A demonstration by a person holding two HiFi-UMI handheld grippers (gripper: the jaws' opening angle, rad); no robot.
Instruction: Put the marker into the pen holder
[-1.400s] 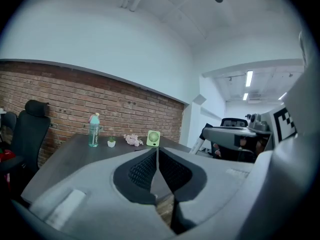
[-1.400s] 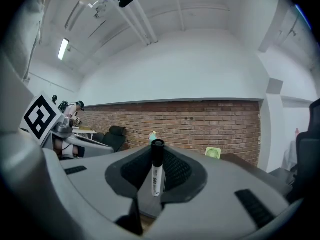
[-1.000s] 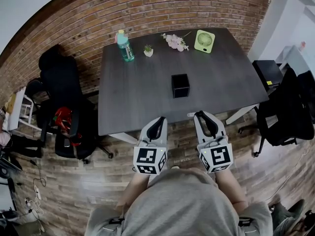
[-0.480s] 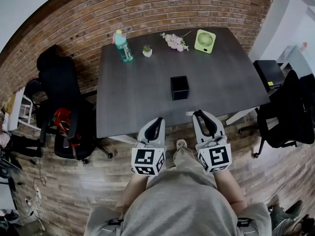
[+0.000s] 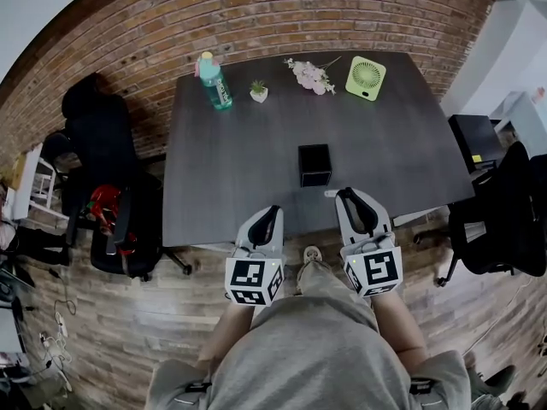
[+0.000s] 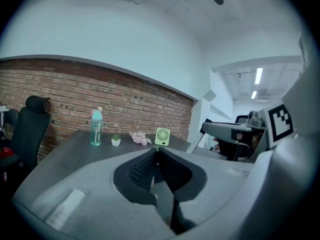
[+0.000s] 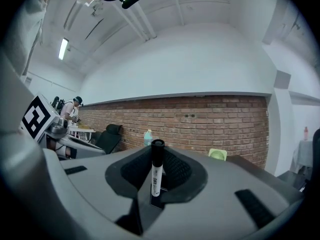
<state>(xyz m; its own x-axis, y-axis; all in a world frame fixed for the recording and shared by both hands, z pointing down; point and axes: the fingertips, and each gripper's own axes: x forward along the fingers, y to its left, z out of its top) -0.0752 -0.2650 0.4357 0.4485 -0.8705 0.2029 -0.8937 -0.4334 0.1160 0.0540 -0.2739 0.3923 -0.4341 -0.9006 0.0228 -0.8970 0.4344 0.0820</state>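
The black square pen holder (image 5: pixel 314 164) stands near the middle of the dark table (image 5: pixel 231 161). My right gripper (image 5: pixel 345 195) hovers at the table's near edge, just right of and short of the holder, shut on the marker (image 7: pixel 156 176). The marker stands upright between the pads, white barrel with a black cap on top; a bit of it shows in the head view (image 5: pixel 330 194). My left gripper (image 5: pixel 272 210) is at the near edge too, left of the holder; its pads (image 6: pixel 150 166) meet at the tip with nothing between them.
At the table's far edge stand a teal bottle (image 5: pixel 214 80), a small potted plant (image 5: pixel 258 94), pink flowers (image 5: pixel 309 74) and a green fan (image 5: pixel 366 78). Black office chairs sit to the left (image 5: pixel 111 203) and right (image 5: pixel 504 220) of the table. A brick wall runs behind.
Both grippers have moved forward toward the table, their tips now over its near edge. The person stepped forward; a shoe now shows between the grippers. The marker stays gripped.
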